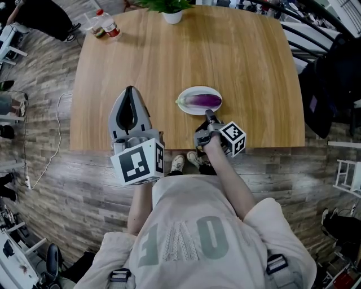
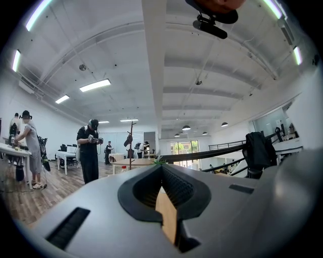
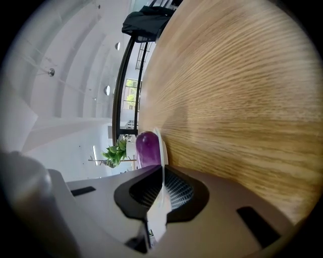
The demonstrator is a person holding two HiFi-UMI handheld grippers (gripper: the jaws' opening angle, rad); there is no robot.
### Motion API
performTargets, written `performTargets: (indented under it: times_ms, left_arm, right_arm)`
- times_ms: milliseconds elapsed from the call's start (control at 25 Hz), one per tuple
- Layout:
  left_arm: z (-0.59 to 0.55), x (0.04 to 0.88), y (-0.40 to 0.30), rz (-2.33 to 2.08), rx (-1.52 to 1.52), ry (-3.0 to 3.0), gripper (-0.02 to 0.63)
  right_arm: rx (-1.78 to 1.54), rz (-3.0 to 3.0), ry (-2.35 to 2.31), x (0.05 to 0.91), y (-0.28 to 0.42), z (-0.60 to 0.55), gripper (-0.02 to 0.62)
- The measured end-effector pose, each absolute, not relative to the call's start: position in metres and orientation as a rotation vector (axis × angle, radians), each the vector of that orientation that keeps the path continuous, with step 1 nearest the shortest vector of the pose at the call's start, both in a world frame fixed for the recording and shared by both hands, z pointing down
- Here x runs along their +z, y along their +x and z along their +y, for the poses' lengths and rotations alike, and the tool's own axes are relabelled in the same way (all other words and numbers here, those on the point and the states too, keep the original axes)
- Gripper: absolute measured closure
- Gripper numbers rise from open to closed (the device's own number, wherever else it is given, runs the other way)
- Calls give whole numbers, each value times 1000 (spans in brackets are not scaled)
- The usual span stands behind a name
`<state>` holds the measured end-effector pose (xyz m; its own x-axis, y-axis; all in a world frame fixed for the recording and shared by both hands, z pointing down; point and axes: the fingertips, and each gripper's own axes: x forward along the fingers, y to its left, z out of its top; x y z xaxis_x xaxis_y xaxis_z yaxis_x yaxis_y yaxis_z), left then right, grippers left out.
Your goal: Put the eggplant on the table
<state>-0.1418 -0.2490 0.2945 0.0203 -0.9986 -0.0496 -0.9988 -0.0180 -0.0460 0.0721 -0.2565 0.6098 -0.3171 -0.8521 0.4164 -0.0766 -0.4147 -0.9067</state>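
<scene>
1. Grey plank flooring (image 1: 51,186) surrounds a light wooden counter (image 1: 225,56), seen from above the person who stands at its near edge.
2. Near that edge, about midway along it, lies an oval white plate (image 1: 186,108). The purple eggplant (image 1: 203,101) lies lengthwise on the plate, with its green stem end pointing to the person's left.
3. The right tongs (image 1: 209,114) reach the plate from the near side and are pinched on its rim. In the right gripper view the thin white edge of the plate (image 3: 162,146) runs straight in between the two dark pads of the right tongs (image 3: 161,169). The eggplant (image 3: 148,148) sits just beyond them, against the wood grain of the counter (image 3: 242,101).
4. Whether the plate rests on the counter or is lifted just off it cannot be told.
5. The left tongs (image 1: 131,89) are held over the counter to the left of the plate, apart from it. Their jaws are pressed together at the tips, with nothing between them.
6. The left gripper view looks out level across the room, past the closed tips of the left tongs (image 2: 161,169). Only a slice of wood shows through the loop behind the tips.
7. At the far edge of the counter stand a potted plant (image 1: 169,8) and, at the far left corner, a bottle (image 1: 107,23).
8. A thin cable (image 1: 56,130) trails over the floor to the left.
</scene>
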Motion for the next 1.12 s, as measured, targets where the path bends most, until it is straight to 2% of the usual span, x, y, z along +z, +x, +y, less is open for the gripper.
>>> performTargets:
  times_ms: [960,1120]
  left_arm:
    - [-244,284,-141,2141,36,-2161,597]
    - [-244,284,-136,2132,41,-2170,597]
  right_arm:
    - [-1889,1237,-1415,612,61,-249,563]
    - [-1916,1235,-1402,613,59,-246,511]
